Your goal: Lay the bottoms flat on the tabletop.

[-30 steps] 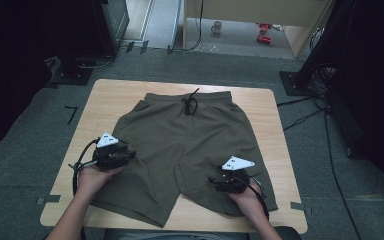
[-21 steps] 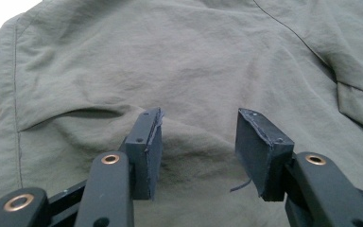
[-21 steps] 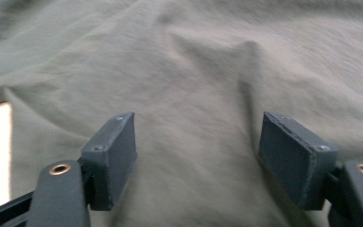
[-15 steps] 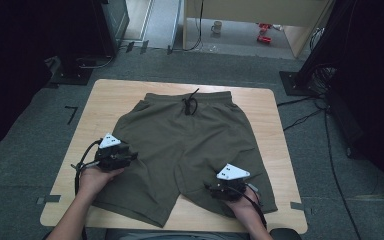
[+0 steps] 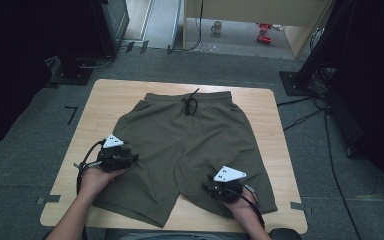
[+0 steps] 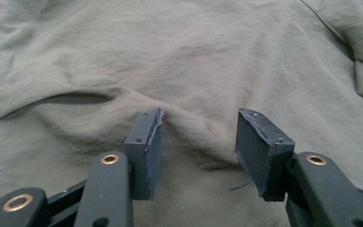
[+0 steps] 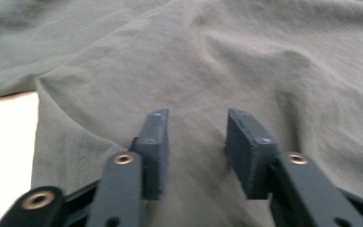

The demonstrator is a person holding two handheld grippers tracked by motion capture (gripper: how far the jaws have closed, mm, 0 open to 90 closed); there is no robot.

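Olive-green shorts (image 5: 190,140) lie flat on a wooden table (image 5: 115,95), waistband and drawstring (image 5: 190,104) at the far side. My left gripper (image 5: 132,159) rests on the shorts' left leg. In the left gripper view its jaws (image 6: 198,137) stand apart, with a low ridge of the cloth (image 6: 194,56) between the pads and not pinched. My right gripper (image 5: 210,189) lies on the right leg near the inner hem. Its jaws (image 7: 196,142) have just been closing, and the pads still stand apart over the fabric (image 7: 241,61). Bare table (image 7: 4,142) shows at its left.
The table's front edge lies just below both hands. Black cables (image 5: 305,117) trail over the grey floor to the right, and dark stands (image 5: 80,65) sit at the back left. A mug (image 5: 216,26) and red items (image 5: 264,32) lie far behind.
The right gripper has shifted slightly left on the shorts' right leg. The left hand has hardly moved.
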